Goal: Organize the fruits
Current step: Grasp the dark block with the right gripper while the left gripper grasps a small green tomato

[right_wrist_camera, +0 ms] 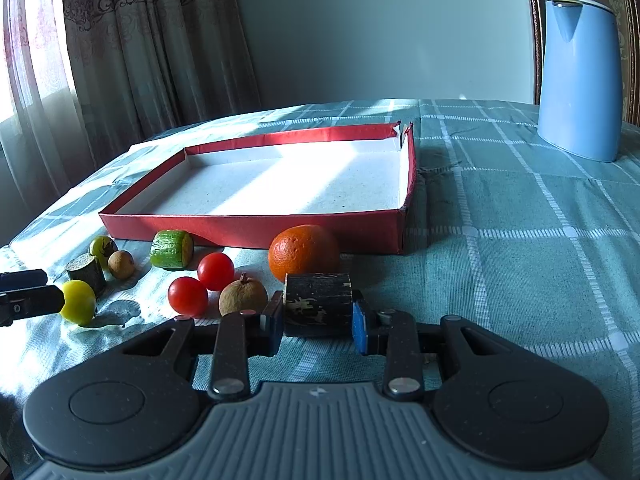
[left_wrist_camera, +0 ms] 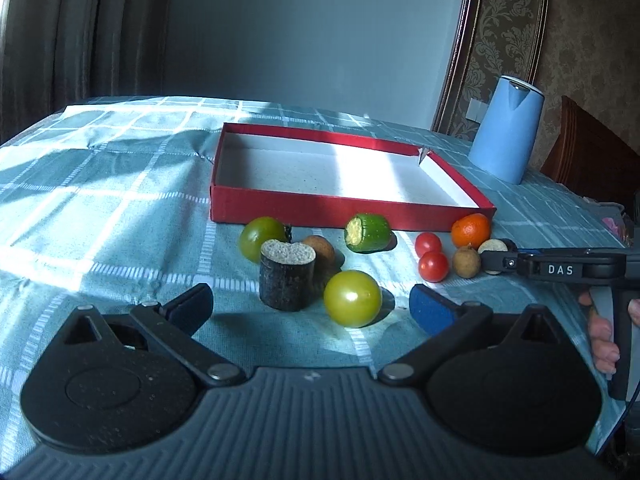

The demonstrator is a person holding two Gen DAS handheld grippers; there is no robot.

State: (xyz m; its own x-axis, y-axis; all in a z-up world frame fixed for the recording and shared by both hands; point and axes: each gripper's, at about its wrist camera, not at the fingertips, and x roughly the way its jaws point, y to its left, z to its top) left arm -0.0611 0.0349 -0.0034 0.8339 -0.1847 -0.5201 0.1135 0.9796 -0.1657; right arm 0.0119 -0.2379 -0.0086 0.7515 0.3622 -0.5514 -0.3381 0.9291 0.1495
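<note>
The right gripper (right_wrist_camera: 318,326) pinched a dark cut piece (right_wrist_camera: 319,304) at the orange's (right_wrist_camera: 303,257) six o'clock; the left gripper (left_wrist_camera: 312,306) stood spread. A straight lift would best clear the red box's (right_wrist_camera: 256,230) empty wall.

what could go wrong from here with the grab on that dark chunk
The right gripper is shut on the dark chunk only near its lower front edge, so it may tip or slip out when lifted. The orange and the brown fruit sit right beside it and could get knocked and roll. The red box has a raised wall that the chunk could catch on.
</note>
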